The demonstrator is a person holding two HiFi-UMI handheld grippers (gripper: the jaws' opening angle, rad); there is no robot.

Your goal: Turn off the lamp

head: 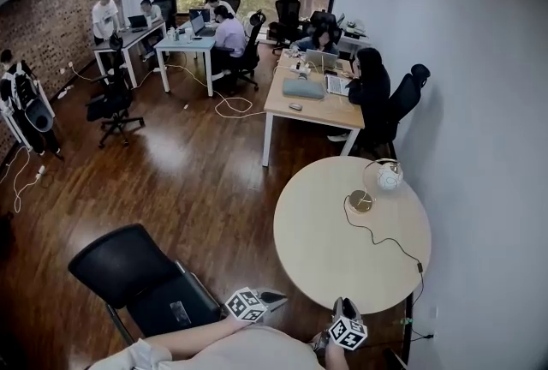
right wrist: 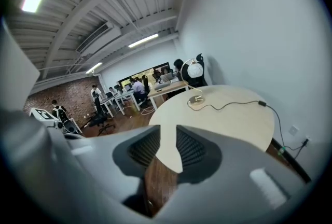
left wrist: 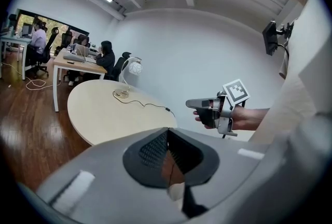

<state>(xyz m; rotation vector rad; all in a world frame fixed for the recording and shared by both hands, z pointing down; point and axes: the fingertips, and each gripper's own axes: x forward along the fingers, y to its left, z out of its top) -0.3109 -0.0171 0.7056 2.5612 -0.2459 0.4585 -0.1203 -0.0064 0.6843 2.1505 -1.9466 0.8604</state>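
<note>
Both tools are sitting low at the bottom edge of the head view, and the lamp (head: 388,176) is standing well apart from them, over on the far side of the round tabletop (head: 342,257) in the right half of the frame, close to the white wall. Its white globe is hanging over a round base (head: 360,201), and a dark cord (head: 385,241) is snaking from that base across the tabletop to the lower right edge. The left tool (head: 274,298) is hovering just off the tabletop's lower left rim, above the wood floor (head: 197,188); its own view is showing the pads meeting at the tips, closed on nothing. The right tool (head: 347,307) is pointing in over the near rim, and its view is showing the jaws standing apart, with only bare tabletop and floor between them and the lamp up in the middle distance. A black chair (head: 128,265) is sitting at lower left, and people are working at desks (head: 312,107) in the upper part of the frame.
</note>
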